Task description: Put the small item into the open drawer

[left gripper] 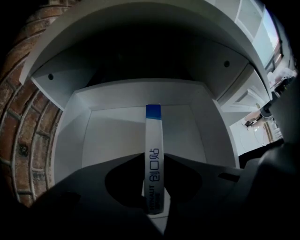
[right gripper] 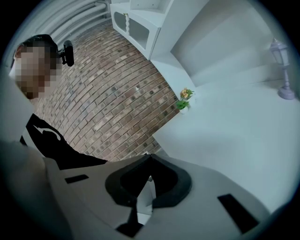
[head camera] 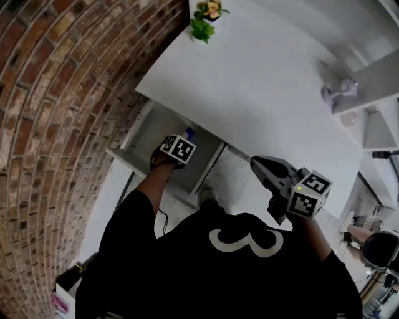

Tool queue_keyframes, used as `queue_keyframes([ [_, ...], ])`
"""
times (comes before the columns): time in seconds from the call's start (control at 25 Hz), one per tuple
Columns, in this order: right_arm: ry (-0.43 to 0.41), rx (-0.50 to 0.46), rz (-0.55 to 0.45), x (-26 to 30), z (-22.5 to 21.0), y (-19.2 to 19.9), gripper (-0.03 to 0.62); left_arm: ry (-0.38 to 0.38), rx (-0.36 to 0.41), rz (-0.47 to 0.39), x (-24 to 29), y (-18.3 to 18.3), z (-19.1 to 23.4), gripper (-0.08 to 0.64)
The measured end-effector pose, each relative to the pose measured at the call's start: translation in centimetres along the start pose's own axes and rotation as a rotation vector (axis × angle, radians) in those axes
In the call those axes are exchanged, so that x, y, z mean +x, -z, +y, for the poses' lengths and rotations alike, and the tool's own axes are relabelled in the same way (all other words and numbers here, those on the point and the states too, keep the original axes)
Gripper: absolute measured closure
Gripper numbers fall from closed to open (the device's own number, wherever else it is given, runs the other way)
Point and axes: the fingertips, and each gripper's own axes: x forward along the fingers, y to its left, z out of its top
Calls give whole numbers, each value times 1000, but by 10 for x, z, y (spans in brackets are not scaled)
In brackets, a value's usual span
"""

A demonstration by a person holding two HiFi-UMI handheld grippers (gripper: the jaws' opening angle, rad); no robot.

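Observation:
A slim white tube with a blue cap [left gripper: 153, 131] is the small item. My left gripper [left gripper: 153, 154] is shut on its lower half, and the capped end points forward over the white floor of the open drawer [left gripper: 112, 136]. In the head view the left gripper [head camera: 184, 139] hangs inside the open drawer [head camera: 134, 163] under the desk's left end, with the tube's blue cap [head camera: 189, 132] just showing. My right gripper [head camera: 265, 168] is held off the desk's front edge. Its jaws [right gripper: 150, 157] meet at the tips with nothing between them.
The white desk top [head camera: 262, 81] carries a small potted plant [head camera: 206, 19] at its far corner and a pale lavender lamp figure [head camera: 340, 92] by the white shelves at the right. A brick wall [head camera: 56, 93] runs along the left. An office chair [head camera: 380, 249] stands at the lower right.

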Motion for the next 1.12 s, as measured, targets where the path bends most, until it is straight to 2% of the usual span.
queue_keyframes([
  [0.08, -2, 8, 0, 1, -1, 1, 583, 16, -7, -11, -1, 0, -3, 481],
  [0.2, -8, 19, 0, 2, -1, 2, 583, 63, -55, -51, -4, -4, -5, 426],
  [0.28, -24, 49, -11, 4, 0, 2, 583, 112, -103, -68, -8, -4, -9, 366],
  [0.36, -45, 77, -22, 7, 1, 1, 583, 203, -181, -63, -14, 0, -22, 337],
  [0.4, -52, 79, -24, 9, 2, 0, 583, 213, -207, -79, -17, 0, -20, 323],
  [0.52, -74, 66, -24, 15, 7, -1, 583, 153, -231, -195, -30, -13, 2, 284],
  [0.72, -111, 63, -28, 21, 17, -2, 583, 194, -268, -360, -68, -28, 9, 243],
  [0.84, -124, 53, -17, 23, 23, 0, 583, 225, -263, -466, -104, -43, 10, 241],
  [1.04, -150, 17, -26, 27, 35, -6, 583, 223, -281, -636, -175, -57, 10, 243],
  [1.12, -166, 14, -39, 29, 42, -10, 583, 247, -315, -713, -205, -57, 2, 286],
])
